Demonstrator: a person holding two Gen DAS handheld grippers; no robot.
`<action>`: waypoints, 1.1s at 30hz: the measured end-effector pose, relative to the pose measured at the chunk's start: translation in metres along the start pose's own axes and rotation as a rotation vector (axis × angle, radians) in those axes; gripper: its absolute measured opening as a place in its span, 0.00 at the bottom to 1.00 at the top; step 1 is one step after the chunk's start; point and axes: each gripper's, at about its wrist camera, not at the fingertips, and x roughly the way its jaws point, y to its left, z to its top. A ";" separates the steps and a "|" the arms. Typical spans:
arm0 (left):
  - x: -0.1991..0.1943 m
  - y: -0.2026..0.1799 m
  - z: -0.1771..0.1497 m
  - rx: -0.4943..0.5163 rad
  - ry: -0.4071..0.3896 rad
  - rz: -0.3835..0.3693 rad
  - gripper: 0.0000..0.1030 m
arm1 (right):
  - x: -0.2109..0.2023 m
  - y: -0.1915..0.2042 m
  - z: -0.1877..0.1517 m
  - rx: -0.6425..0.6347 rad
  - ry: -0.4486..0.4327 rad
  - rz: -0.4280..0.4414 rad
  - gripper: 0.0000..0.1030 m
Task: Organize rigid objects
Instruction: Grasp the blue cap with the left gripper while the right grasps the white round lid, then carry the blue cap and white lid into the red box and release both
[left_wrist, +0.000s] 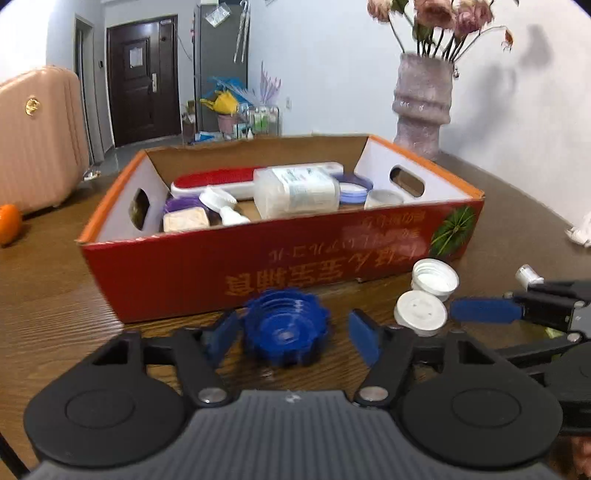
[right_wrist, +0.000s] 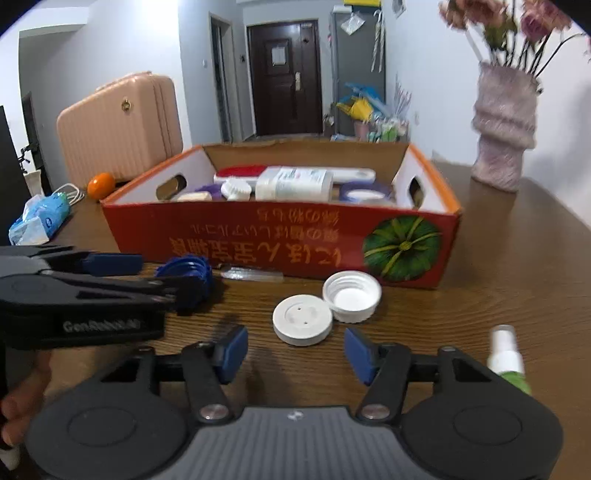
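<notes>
A blue ridged cap (left_wrist: 286, 330) lies open side up on the wooden table, between the fingers of my left gripper (left_wrist: 291, 334), which is open around it with small gaps on both sides. It shows partly hidden behind the left gripper in the right wrist view (right_wrist: 188, 275). My right gripper (right_wrist: 295, 350) is open and empty, just short of a flat white lid (right_wrist: 302, 319) and a white threaded cap (right_wrist: 351, 296). The red cardboard box (left_wrist: 258, 273) behind them holds a lint brush, a clear bottle, jars and soap.
A small spray bottle (right_wrist: 506, 360) lies at the right gripper's right. A grey vase (left_wrist: 421, 107) with dried flowers stands back right. An orange (right_wrist: 100, 184), a tissue pack (right_wrist: 38, 218) and a pink suitcase (right_wrist: 122, 125) are to the left.
</notes>
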 end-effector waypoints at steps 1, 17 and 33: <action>0.003 0.001 0.001 -0.006 0.009 -0.005 0.54 | 0.003 0.001 0.001 -0.021 0.000 -0.019 0.51; -0.103 0.005 -0.038 -0.081 -0.048 0.093 0.54 | -0.056 0.006 -0.019 0.003 -0.043 0.021 0.37; -0.271 -0.029 -0.093 -0.144 -0.237 0.083 0.54 | -0.227 0.048 -0.094 0.004 -0.242 0.079 0.37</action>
